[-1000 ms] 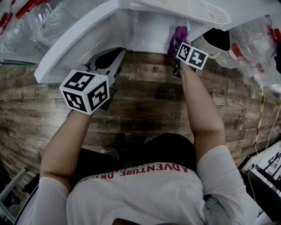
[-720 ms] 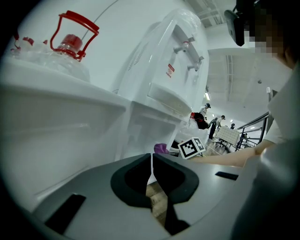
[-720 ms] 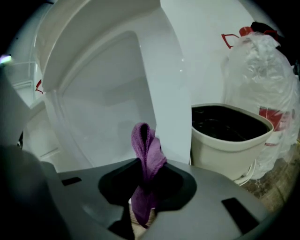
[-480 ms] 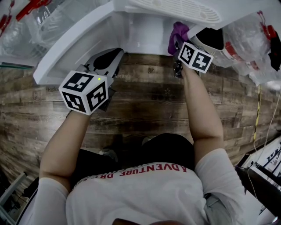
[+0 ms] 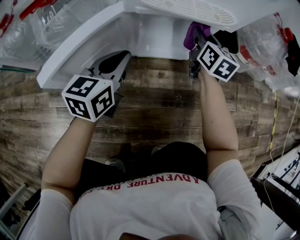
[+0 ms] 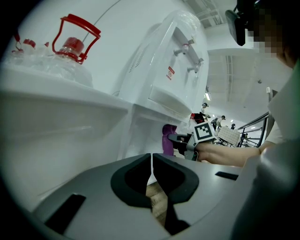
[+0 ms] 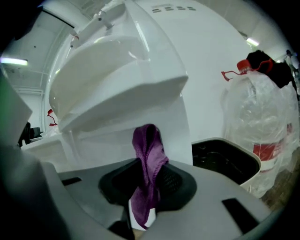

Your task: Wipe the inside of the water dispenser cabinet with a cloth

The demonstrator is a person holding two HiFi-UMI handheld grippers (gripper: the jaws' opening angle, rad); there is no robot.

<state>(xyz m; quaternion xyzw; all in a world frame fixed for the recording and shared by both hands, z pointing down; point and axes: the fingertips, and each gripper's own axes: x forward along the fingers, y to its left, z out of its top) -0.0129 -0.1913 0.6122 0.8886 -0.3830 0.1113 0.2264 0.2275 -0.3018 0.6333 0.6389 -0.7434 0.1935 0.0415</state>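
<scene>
The white water dispenser (image 5: 187,11) stands at the top of the head view, its lower cabinet (image 5: 157,37) open and its door (image 5: 77,44) swung out to the left. My right gripper (image 5: 199,40) is shut on a purple cloth (image 5: 191,33) at the cabinet's right front edge. In the right gripper view the cloth (image 7: 147,164) stands up bunched between the jaws, in front of the dispenser (image 7: 140,70). My left gripper (image 5: 123,58) hangs by the door's lower edge, shut and holding nothing (image 6: 151,161). From there the cloth (image 6: 168,143) shows beside the cabinet.
A dark open bin (image 7: 225,159) sits right of the dispenser, with wrapped water bottles (image 7: 262,117) beyond it. More bottles with red handles (image 6: 70,47) lie left of the door. A wooden floor (image 5: 154,103) runs below. Cables (image 5: 276,136) trail at the right.
My right gripper has moved to the right and a little farther away with the cloth, along the cabinet's front. The left gripper has stayed put.
</scene>
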